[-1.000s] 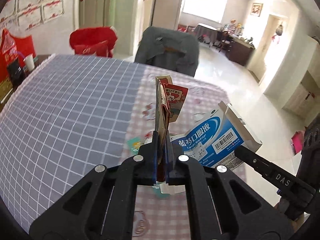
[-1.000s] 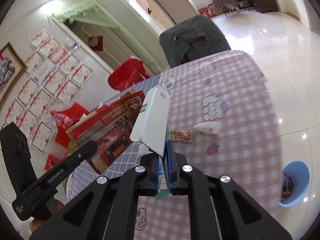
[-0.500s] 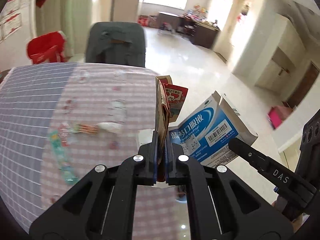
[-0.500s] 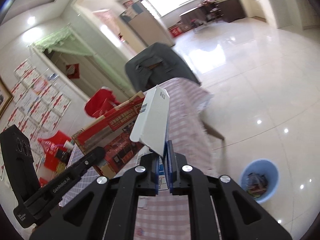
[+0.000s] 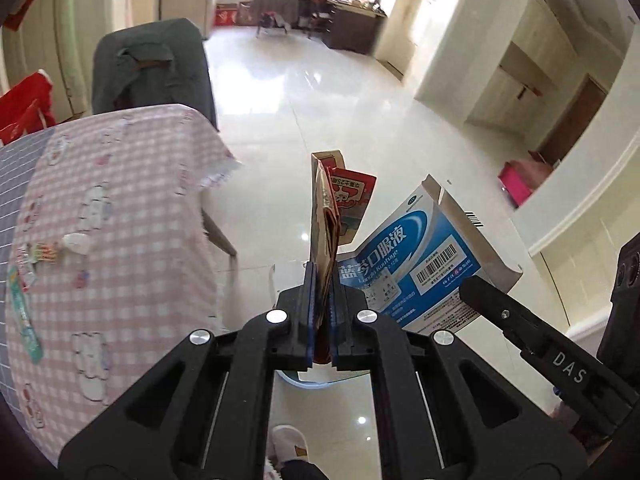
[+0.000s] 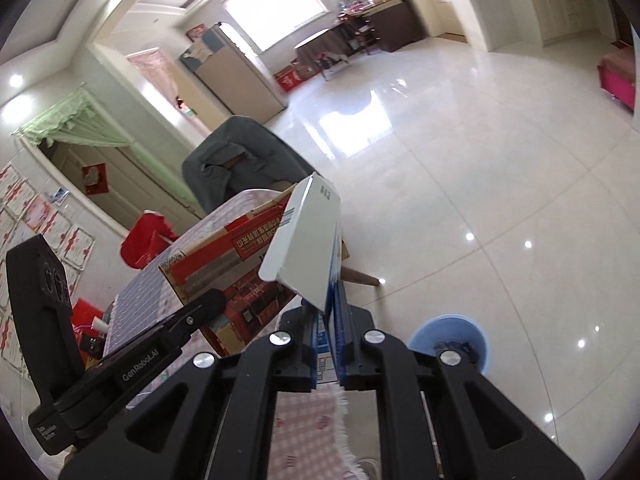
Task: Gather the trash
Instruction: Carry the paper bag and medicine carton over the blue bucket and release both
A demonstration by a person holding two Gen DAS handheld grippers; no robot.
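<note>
My left gripper (image 5: 320, 300) is shut on a flattened red and brown carton (image 5: 325, 220), held edge-on over the floor beside the table. It also shows in the right wrist view (image 6: 228, 264). My right gripper (image 6: 330, 320) is shut on a blue and white medicine box (image 6: 308, 240), which also shows in the left wrist view (image 5: 420, 256). A blue trash bin (image 6: 450, 340) with some trash inside stands on the floor just right of the right gripper. In the left wrist view the bin is mostly hidden under the gripper.
The table with a pink checked cloth (image 5: 120, 240) is at the left; small wrappers (image 5: 40, 250) and a green packet (image 5: 22, 312) lie on it. A chair draped in grey (image 5: 156, 68) stands behind it. Glossy tiled floor (image 6: 480, 160) spreads to the right.
Both grippers have swung right, off the table and out over the floor, each still holding its box. The blue bin has come closer in the right wrist view.
</note>
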